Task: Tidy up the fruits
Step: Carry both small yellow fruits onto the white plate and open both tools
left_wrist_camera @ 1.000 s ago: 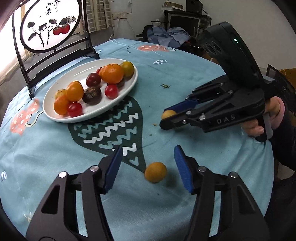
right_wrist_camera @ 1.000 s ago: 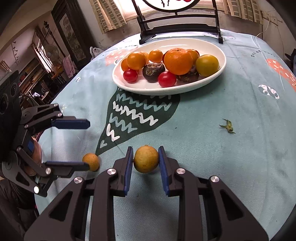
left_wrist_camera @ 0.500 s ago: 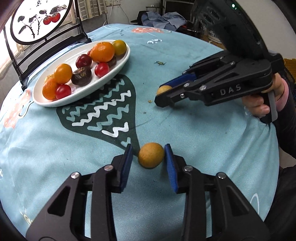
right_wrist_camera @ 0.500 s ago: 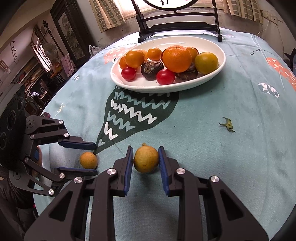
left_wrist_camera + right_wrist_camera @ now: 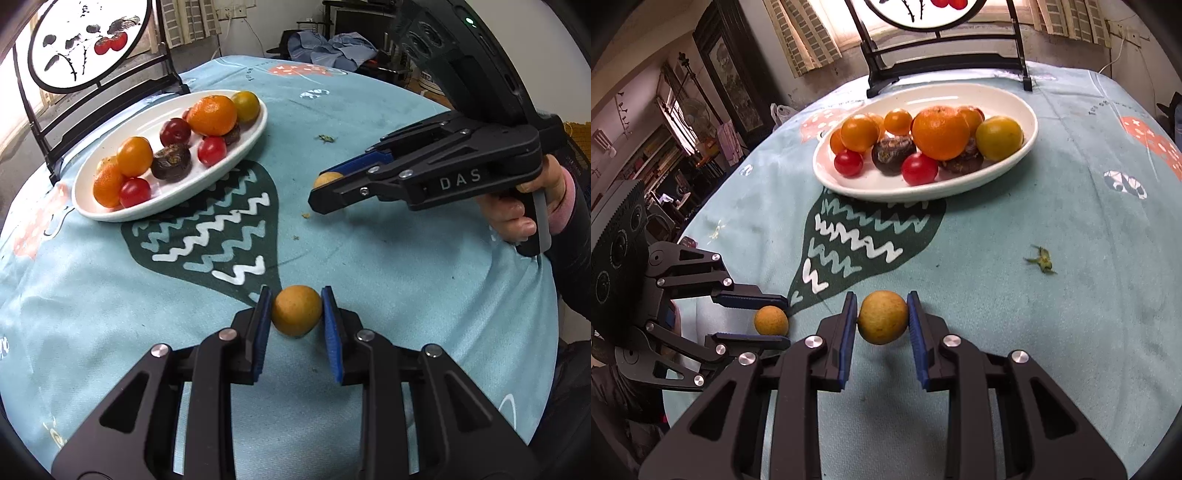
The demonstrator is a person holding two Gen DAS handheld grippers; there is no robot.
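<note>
My left gripper (image 5: 296, 314) is shut on a small orange-yellow round fruit (image 5: 296, 311) at the table surface; the same fruit shows between its blue pads in the right wrist view (image 5: 771, 320). My right gripper (image 5: 881, 317) is shut on a yellow round fruit (image 5: 882, 316) and holds it a little above the cloth; that fruit peeks out in the left wrist view (image 5: 325, 178). A white oval plate (image 5: 1027, 122) holds oranges, red tomatoes and dark fruits, far beyond both grippers.
The round table wears a light blue cloth with a dark zigzag patch (image 5: 857, 236). A black stand with a round painted panel (image 5: 85, 40) rises behind the plate. A small green stem scrap (image 5: 1042, 259) lies right of centre.
My left gripper has closed from wide open onto the small fruit. My right gripper has lifted its yellow fruit slightly off the cloth.
</note>
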